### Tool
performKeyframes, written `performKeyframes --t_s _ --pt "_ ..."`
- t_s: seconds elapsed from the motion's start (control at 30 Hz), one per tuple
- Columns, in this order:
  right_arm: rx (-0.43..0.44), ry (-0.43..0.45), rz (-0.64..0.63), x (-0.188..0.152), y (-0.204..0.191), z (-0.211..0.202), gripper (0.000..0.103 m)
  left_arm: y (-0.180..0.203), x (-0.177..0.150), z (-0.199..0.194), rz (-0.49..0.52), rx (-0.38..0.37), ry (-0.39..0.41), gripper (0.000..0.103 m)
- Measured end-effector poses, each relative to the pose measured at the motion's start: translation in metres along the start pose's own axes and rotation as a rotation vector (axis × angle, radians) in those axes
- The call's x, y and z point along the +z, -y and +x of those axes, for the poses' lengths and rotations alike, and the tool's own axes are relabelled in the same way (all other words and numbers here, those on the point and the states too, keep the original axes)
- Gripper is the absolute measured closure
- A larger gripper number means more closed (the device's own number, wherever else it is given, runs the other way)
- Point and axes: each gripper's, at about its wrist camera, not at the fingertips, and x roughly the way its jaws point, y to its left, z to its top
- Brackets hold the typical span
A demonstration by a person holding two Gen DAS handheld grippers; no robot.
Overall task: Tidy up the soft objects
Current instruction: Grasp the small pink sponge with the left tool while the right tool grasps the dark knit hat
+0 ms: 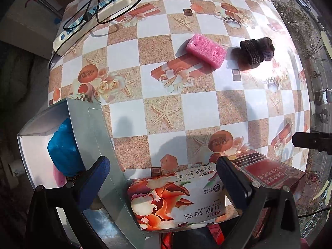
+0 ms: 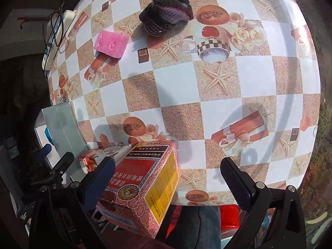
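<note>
Right now both claws hover low at the near edge of the table, jaws spread apart and holding nothing: the left gripper sits over the floral box, and the right gripper has its left finger against the red carton.

To the left stands the open grey box, tipped so its mouth faces left, with a blue soft thing and a bit of pink already inside. That is likely the bin for the soft items.

Two soft items remain far out on the cloth: the pink sponge, and just to its right, close beside it, the dark knitted piece. A white power strip with black cables lies at the far left.

My judgement is that the next reach should clear the cartons, come down over one soft item with the jaws wide, and squeeze gently across its narrow side, since both will squash.

Chinese characters run across both cartons; I cannot read them with confidence. The yellow panel's small print is illegible.
</note>
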Motion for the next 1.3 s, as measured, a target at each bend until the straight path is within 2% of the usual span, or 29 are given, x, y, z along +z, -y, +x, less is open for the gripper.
performKeyframes --t_s 0.2,0.37,0.5,0.67,0.87,1.03,1.07,1.13,1.23,1.3 --pt "-0.036 0.076 0.034 0.036 0.009 -0.007 0.001 0.036 0.065 0.013 0.102 0.037 0.041 0.0" --pt "0.011 0.196 0.096 0.075 0.007 -0.021 0.001 0.073 0.111 0.026 0.233 0.11 0.113 0.0" --pt "0.025 0.256 0.125 0.104 0.002 -0.023 0.001 0.092 0.131 0.046 0.29 0.146 0.128 0.0" --pt "0.035 0.242 0.112 0.129 -0.004 -0.006 0.001 0.092 0.145 0.062 0.275 0.139 0.146 0.0" --pt "0.003 0.227 0.071 0.149 -0.01 0.014 0.001 0.081 0.159 0.091 0.234 0.101 0.109 0.0" --pt "-0.009 0.218 0.059 0.153 -0.008 0.025 0.001 0.07 0.163 0.1 0.167 0.008 0.082 0.0" --pt "-0.016 0.219 0.054 0.152 -0.008 0.026 0.002 0.066 0.164 0.102 0.149 -0.022 0.066 0.0" --pt "-0.038 0.226 0.037 0.151 -0.011 0.027 0.007 0.062 0.164 0.104 0.133 -0.03 0.068 0.0" --pt "-0.058 0.243 0.023 0.15 -0.017 0.024 0.027 0.056 0.163 0.103 0.13 -0.031 0.074 0.0" --pt "-0.051 0.238 0.021 0.151 -0.019 0.025 0.033 0.056 0.163 0.104 0.131 -0.03 0.076 0.0"
